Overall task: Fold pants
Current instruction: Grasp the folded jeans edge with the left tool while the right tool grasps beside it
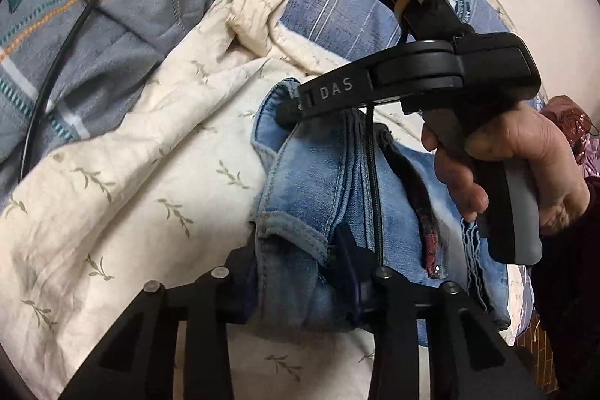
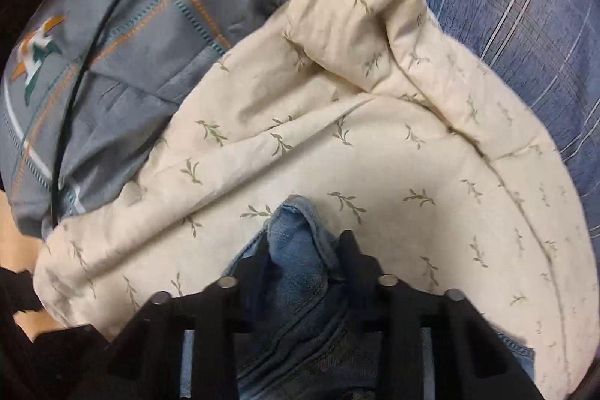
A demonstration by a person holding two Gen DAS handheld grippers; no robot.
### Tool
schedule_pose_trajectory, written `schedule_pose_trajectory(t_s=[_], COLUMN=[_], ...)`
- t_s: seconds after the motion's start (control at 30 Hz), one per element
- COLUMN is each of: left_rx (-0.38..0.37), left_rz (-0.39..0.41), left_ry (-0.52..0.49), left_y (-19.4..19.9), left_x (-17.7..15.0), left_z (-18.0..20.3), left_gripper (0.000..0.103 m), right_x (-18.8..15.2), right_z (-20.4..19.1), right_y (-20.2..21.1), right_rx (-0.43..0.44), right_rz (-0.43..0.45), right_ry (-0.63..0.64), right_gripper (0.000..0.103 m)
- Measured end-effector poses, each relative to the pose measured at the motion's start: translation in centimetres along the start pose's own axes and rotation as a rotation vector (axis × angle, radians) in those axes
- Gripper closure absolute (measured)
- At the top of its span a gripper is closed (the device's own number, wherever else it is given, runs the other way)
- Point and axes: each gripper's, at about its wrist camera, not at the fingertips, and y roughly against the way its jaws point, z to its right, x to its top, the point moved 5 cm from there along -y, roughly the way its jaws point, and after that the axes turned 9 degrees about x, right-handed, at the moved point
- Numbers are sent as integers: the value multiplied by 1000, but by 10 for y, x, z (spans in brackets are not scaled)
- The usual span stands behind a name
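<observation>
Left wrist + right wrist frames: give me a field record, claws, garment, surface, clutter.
left claw: shut on faded blue denim jeans, near a hem
right claw: shut on the same jeans, bunched between its fingers
jeans state: gathered in stacked layers, held by both claws over the bed
surface: cream leaf-print quilt
beside it: grey plaid duvet, blue striped sheet
clutter: thin black cable across the duvet
right hand: gripping the handle

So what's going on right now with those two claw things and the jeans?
Left gripper shut on jeans. Right gripper shut on jeans too. Jeans bunched, over cream quilt. Black cable off to the side, not in the way.
</observation>
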Motion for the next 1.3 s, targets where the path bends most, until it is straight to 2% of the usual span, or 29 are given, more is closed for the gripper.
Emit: schedule_pose_trajectory(t_s=[0.1, 0.37, 0.5, 0.6, 0.7, 0.83, 0.97, 1.13, 1.3], left_rx=[-9, -23, -34, -57, -98, -122, -166, -198, -217], left_rz=[19, 76, 124, 155, 166, 161, 119, 45, -29], left_ry=[-14, -90, -186, -267, -330, -422, -514, -650, -713], left_y=[3, 34, 58, 74, 83, 86, 79, 63, 37], left_x=[5, 11, 12, 8, -1, -18, -40, -83, -111], left_z=[2, 30, 64, 98, 130, 171, 221, 280, 318], left_gripper=[70, 73, 73, 73, 78, 79, 80, 82, 83], right_x=[-3, -20, -31, -54, -74, -115, -166, -234, -292], right_z=[2, 1, 11, 26, 41, 71, 108, 155, 196], right_y=[16, 79, 117, 152, 176, 204, 217, 219, 214], right_rx=[3, 24, 40, 49, 62, 73, 114, 162, 195], right_rz=[47, 208, 295, 368, 421, 484, 536, 583, 623], right_ry=[-11, -39, -73, -113, -152, -225, -347, -500, -632], right_gripper=[83, 85, 86, 86, 86, 86, 86, 86, 87])
